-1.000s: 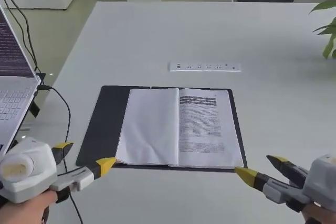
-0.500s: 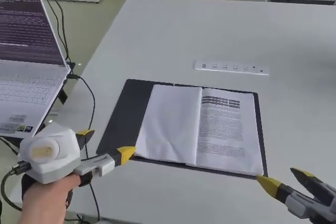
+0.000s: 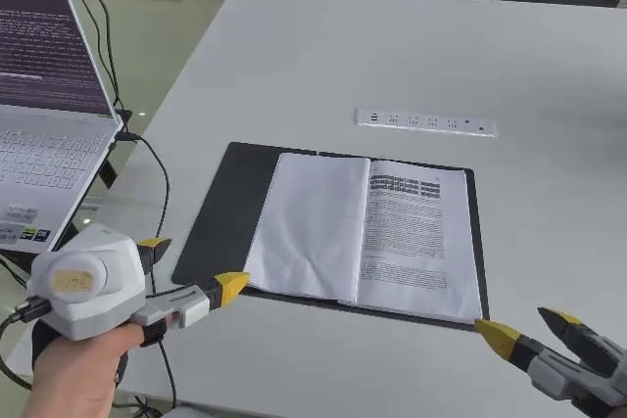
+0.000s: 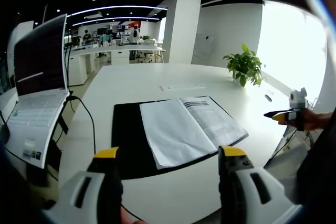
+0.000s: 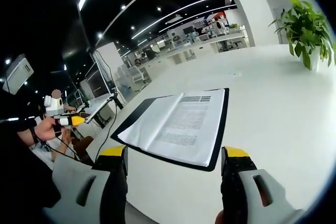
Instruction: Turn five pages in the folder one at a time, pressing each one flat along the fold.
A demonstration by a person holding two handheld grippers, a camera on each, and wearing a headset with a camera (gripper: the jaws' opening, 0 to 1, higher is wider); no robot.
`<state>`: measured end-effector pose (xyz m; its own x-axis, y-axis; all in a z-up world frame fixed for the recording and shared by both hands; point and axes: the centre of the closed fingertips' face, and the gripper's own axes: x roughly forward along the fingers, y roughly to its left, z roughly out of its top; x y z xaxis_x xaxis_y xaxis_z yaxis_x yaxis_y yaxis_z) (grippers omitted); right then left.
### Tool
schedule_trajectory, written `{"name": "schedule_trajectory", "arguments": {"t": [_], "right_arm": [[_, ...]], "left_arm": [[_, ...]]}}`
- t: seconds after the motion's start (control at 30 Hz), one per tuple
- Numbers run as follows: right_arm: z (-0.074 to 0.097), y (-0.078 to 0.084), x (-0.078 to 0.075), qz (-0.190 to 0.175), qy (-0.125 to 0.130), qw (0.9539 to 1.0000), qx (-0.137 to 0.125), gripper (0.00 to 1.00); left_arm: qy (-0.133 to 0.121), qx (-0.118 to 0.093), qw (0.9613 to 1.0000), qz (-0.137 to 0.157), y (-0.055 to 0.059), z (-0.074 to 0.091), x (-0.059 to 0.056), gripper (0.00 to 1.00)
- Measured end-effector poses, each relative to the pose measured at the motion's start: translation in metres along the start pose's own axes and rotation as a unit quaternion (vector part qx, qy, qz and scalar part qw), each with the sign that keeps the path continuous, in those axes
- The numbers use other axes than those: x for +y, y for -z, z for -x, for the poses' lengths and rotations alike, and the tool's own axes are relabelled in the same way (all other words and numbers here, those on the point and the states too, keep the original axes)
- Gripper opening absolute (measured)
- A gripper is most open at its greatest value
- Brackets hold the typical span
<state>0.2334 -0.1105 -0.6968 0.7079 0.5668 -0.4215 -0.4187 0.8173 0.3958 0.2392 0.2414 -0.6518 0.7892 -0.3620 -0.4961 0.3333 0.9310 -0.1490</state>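
The black flat folder (image 3: 220, 222) lies open on the white worktop (image 3: 343, 46), dead ahead of me. On its cover, towards the right, lie the pages: the blank white paper sheet (image 3: 309, 227) left of the fold, the printed white paper sheet (image 3: 416, 237) right of it. Behind the folder and apart from it lies the long white plastic power strip (image 3: 425, 123). Beyond the worktop's left edge stands the open silver laptop (image 3: 39, 144), with a thin black cable (image 3: 162, 193) trailing between it and the folder. My left tongs (image 3: 193, 263) hover just off the folder's near-left corner, and my right tongs (image 3: 527, 328) are near its near-right corner. The green leafy potted plant (image 4: 244, 66) stands far off right.
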Motion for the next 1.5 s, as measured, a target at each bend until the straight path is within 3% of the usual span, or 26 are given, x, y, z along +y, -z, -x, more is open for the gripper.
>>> {"name": "schedule_trajectory", "arguments": {"t": [0.67, 1.0, 1.5], "right_arm": [[0.012, -0.003, -0.003, 0.000, 0.015, 0.9998, -0.011, 0.73], [0.014, 0.000, 0.002, 0.012, 0.014, 0.9998, -0.001, 0.76], [0.021, 0.000, 0.004, 0.004, 0.020, 0.9998, -0.007, 0.80]], "left_arm": [[0.010, -0.014, 0.9998, -0.004, -0.007, -0.002, -0.002, 0.77], [0.022, -0.008, 0.9997, -0.007, -0.002, 0.000, -0.007, 0.79], [0.033, 0.003, 0.9994, -0.009, 0.006, 0.001, -0.009, 0.80]]}}
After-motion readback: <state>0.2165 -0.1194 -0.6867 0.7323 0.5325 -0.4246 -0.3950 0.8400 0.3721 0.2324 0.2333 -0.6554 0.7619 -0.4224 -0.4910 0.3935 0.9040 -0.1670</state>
